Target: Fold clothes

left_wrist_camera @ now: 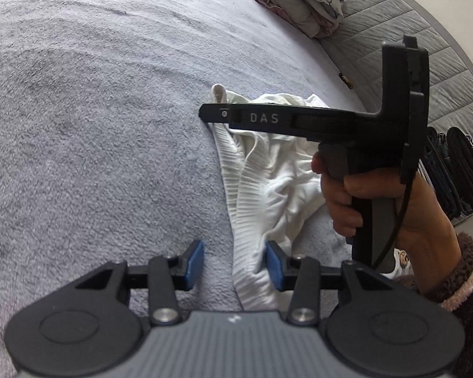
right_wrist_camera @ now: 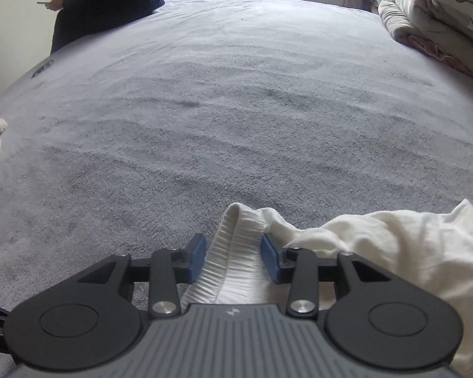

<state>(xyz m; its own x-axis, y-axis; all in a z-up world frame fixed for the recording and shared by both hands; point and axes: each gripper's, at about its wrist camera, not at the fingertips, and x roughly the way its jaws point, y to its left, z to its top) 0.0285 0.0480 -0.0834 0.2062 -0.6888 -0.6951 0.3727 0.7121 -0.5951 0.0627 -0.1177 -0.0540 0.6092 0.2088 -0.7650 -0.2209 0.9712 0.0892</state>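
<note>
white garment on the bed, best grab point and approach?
Grip the ribbed waistband of the white garment: a thick, firm band along its left edge, unlike the crumpled body. Come from above, jaws straddling the band, one at each end. Both sets of jaws already straddle it.

A bed (right_wrist_camera: 236,110) covered by a grey fleecy blanket is shown. A crumpled white garment (right_wrist_camera: 378,242) with a ribbed band is laid on it, and folded quilts (right_wrist_camera: 441,15) are stacked at its far right corner.
</note>
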